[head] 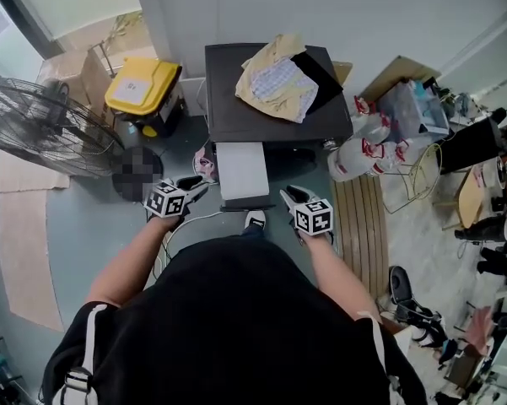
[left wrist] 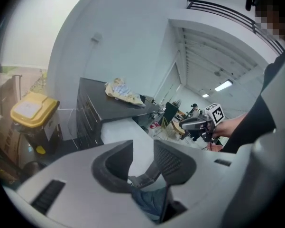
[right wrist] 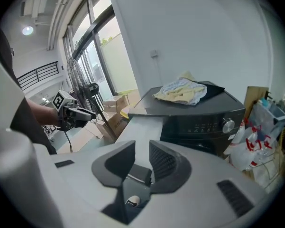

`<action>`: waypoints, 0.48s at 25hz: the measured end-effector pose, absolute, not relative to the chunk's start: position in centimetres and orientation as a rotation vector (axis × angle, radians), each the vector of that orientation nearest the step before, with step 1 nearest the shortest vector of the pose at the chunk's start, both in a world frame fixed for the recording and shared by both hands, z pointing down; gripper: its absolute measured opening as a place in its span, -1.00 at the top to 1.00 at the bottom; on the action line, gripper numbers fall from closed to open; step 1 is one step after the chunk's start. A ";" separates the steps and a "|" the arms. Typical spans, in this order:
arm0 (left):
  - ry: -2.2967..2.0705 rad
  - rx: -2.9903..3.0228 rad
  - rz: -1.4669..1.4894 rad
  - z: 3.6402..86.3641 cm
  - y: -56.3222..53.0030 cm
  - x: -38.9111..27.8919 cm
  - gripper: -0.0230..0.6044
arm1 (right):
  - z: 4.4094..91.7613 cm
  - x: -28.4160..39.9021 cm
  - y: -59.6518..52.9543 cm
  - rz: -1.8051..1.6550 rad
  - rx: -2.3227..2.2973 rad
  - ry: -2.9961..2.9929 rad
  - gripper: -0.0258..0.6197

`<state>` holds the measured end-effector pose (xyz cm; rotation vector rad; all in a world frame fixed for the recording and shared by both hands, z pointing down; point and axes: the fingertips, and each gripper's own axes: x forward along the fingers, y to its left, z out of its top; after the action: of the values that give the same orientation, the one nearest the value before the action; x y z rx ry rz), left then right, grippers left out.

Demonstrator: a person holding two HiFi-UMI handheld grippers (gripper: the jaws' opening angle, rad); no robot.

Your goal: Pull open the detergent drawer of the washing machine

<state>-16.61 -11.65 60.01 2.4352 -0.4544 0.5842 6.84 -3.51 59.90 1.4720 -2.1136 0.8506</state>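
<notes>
— So, what could go wrong from here?

— Mostly something with the detergent drawer (head: 240, 171) itself. It looks already drawn well out of the front of the washing machine (head: 274, 116). It is a pale slab reaching toward the person, at the end of the panel away from the control knob (right wrist: 226, 124). Standing out like that, it could take a knock from a leg or from a gripper swung across it. A further hard tug might, I'd judge, drag it clean off its runners.

— Is anything else near it?

— The crumpled cloth (head: 278, 78) lies on the machine's top, well back from the drawer, so I doubt it matters.

— And the grippers?

— The left gripper (head: 201, 186) hangs just off the drawer's front left corner, and the right gripper (head: 292, 195) is near its front right corner. Neither touches the drawer. In each gripper view the jaws stand partly apart, a middling gap, with nothing between the pads. Only the drawer and the floor show beyond them, so both grippers are empty.
</notes>
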 end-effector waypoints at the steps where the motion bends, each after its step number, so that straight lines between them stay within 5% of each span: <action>1: -0.461 2.449 0.574 59.4 -12.1 -16.6 0.48 | 59.3 6.8 -3.8 0.835 1.484 -2.123 0.64; 12: -0.526 2.647 0.502 52.7 -14.7 -17.0 0.48 | 51.7 4.9 -6.7 0.573 1.538 -2.205 0.64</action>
<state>-17.03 -14.68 52.72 2.6469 -0.5260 0.5016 4.85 -6.73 51.68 1.5376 -2.2046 0.5733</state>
